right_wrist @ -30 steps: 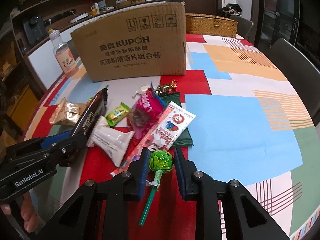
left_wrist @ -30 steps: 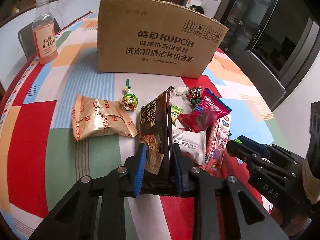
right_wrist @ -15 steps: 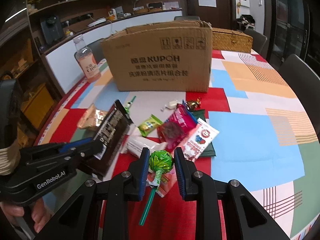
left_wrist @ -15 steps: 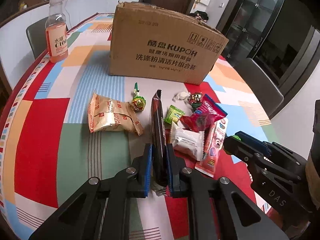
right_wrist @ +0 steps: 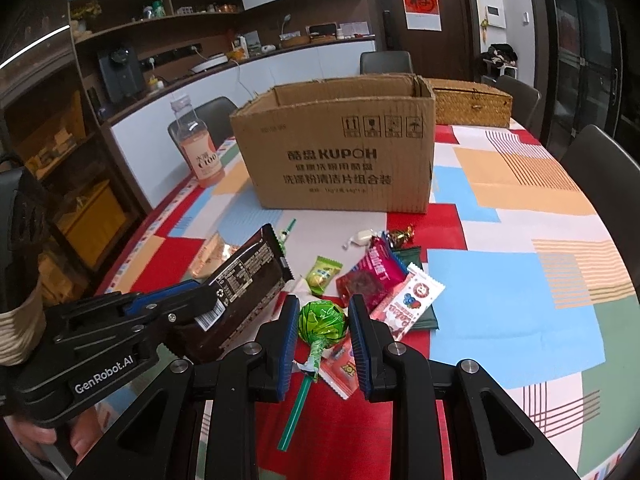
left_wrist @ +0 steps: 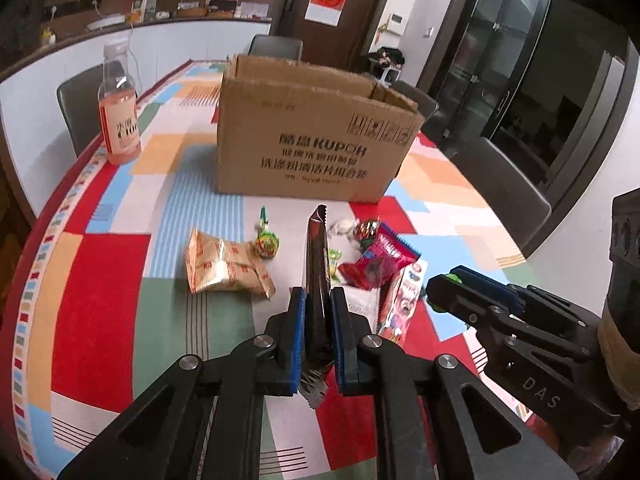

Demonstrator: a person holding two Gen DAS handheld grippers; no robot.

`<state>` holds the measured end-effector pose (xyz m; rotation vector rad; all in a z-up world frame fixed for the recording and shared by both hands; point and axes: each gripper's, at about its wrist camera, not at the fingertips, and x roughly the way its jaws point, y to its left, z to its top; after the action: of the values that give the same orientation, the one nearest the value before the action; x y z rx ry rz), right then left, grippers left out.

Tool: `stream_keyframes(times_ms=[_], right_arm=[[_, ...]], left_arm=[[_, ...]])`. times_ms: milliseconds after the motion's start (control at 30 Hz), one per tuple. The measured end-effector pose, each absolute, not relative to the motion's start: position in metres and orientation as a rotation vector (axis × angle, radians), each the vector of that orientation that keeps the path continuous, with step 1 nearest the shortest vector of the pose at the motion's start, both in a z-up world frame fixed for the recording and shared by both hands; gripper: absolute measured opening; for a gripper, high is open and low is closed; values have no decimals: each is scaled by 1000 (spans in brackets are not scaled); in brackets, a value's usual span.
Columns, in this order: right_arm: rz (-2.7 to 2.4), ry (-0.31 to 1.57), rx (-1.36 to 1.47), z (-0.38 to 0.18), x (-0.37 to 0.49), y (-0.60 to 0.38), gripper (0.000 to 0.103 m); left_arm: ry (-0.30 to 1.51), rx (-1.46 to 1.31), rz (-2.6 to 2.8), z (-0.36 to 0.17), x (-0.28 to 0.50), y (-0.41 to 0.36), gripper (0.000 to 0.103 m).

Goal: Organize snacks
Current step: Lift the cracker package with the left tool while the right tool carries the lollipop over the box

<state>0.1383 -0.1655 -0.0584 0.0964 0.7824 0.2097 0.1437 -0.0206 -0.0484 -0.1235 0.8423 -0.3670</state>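
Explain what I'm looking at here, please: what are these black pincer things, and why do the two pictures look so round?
There is no robot here. A person holds two hand-held black grippers, each with a wide-angle camera looking along its blue-padded fingers, so each picture is one gripper's own view.

The left gripper is shut on a dark brown flat snack packet, lifted edge-on. The right gripper is shut on a green-wrapped lollipop with a green stick.

Below lies a table with a colourful patchwork cloth. On it stand an open brown cardboard box and a clear bottle of orange drink. Loose snacks lie in front of the box, among them a golden crinkled bag and a red sachet.
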Motion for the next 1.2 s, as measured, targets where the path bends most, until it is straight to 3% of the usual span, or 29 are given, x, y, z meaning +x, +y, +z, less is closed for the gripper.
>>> stream_keyframes(times_ms=[700, 1200], right_arm=[[237, 560, 109, 13, 197, -168, 26], [205, 537, 121, 50, 293, -179, 26]], left_arm=[[586, -100, -369, 30, 193, -21, 13], [560, -33, -354, 59, 289, -39, 13]])
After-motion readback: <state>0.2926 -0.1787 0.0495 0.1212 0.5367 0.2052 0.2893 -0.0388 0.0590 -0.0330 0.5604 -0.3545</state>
